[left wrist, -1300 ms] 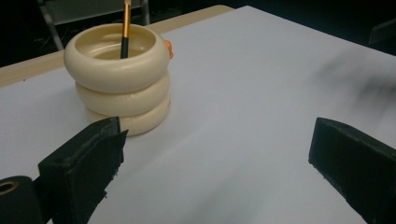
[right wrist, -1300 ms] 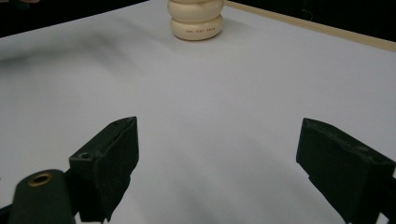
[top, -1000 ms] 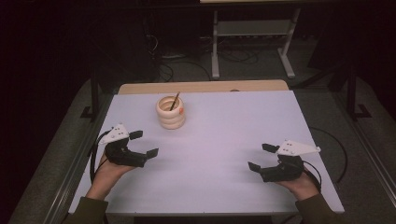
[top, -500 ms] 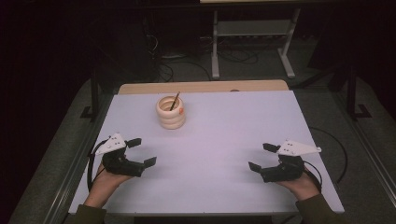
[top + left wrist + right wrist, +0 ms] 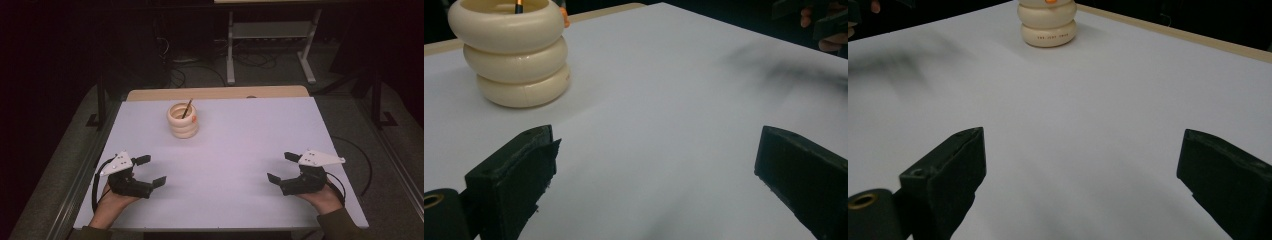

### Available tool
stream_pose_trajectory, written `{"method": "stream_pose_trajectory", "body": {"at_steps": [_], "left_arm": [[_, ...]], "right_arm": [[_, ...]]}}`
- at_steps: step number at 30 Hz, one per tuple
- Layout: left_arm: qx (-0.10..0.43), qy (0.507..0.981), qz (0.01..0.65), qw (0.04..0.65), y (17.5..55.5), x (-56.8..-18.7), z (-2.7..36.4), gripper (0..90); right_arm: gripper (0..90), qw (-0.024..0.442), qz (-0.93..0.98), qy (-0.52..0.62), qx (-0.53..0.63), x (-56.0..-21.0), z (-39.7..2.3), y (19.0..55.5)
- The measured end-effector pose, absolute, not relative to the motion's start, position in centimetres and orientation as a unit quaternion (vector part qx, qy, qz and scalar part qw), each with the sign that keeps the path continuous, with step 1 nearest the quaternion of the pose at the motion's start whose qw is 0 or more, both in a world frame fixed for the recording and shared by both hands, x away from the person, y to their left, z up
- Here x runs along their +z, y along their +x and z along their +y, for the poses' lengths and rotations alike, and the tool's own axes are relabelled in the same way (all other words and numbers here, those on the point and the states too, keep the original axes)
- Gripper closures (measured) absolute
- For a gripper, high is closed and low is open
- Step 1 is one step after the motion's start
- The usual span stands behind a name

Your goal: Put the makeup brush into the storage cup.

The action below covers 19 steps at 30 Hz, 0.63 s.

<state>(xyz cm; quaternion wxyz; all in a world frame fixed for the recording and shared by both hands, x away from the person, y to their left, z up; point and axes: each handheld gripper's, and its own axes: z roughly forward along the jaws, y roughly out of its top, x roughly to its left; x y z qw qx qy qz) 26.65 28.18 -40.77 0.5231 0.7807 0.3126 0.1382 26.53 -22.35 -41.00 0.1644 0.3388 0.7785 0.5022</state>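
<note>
A cream ribbed holder (image 5: 183,120) made of three stacked rings stands at the back left of the white table (image 5: 240,140), with a thin pencil (image 5: 188,107) leaning inside it. The holder (image 5: 514,55) looms close in the left gripper view and sits far off as the holder (image 5: 1048,22) in the right gripper view. My left gripper (image 5: 150,171) rests near the front left edge, open and holding nothing. At the front right my right gripper (image 5: 281,167) is open too, its jaws wide apart over bare tabletop.
A wooden strip (image 5: 215,93) runs along the table's far edge. Behind it stand a metal rack (image 5: 270,35) and cables on the dark floor. A metal rail (image 5: 80,180) borders the table's left side.
My left gripper has drawn back toward the front edge and slightly right. The right gripper has stayed put.
</note>
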Motion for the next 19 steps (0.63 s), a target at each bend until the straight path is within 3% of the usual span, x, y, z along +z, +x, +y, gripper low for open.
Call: {"method": "stream_pose_trajectory", "body": {"at_steps": [19], "left_arm": [[0.132,0.787,0.303,0.522,26.67,-41.84,28.12,2.8]], "right_arm": [[5.2,0.162,0.780,0.340,0.501,-41.26,-22.42,26.54]]}}
